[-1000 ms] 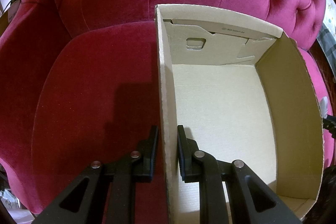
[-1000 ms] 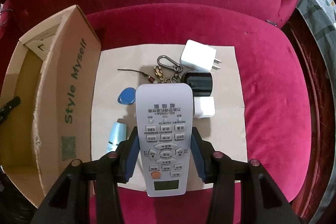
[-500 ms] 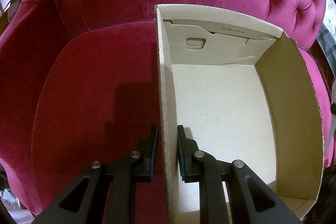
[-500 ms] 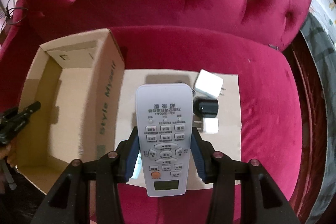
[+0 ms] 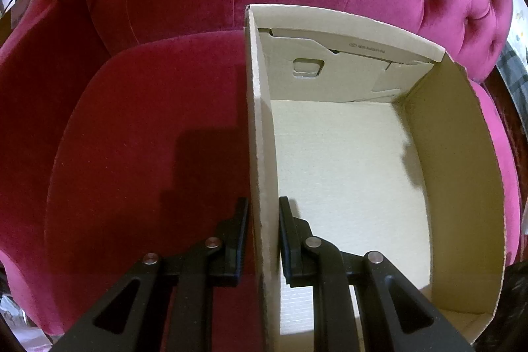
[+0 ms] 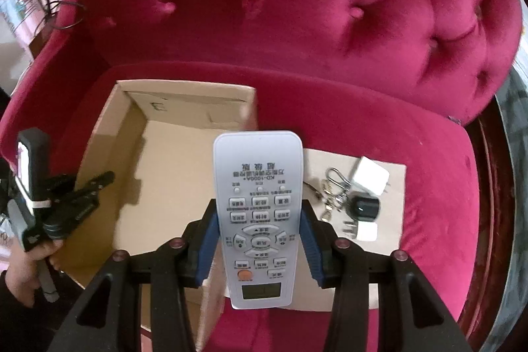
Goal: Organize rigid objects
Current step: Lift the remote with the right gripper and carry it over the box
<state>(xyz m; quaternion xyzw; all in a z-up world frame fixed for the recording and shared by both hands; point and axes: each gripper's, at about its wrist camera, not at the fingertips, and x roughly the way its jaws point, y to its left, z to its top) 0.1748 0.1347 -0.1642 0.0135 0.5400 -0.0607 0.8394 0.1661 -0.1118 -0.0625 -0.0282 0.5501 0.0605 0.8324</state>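
Right wrist view: right gripper (image 6: 259,248) clamps the remote (image 6: 258,213) by its sides, held above the box (image 6: 184,101) edge for a drop-in, while left gripper (image 5: 262,240) pinches the box wall narrowly, likely steadying it on the sofa (image 5: 138,127).

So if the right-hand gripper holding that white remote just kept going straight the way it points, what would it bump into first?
Probably the near right wall of the open brown cardboard box. The right gripper, shut on the white rectangular remote control, points steeply down about there, so the remote's far end would likely land first. Depth is hard to judge.
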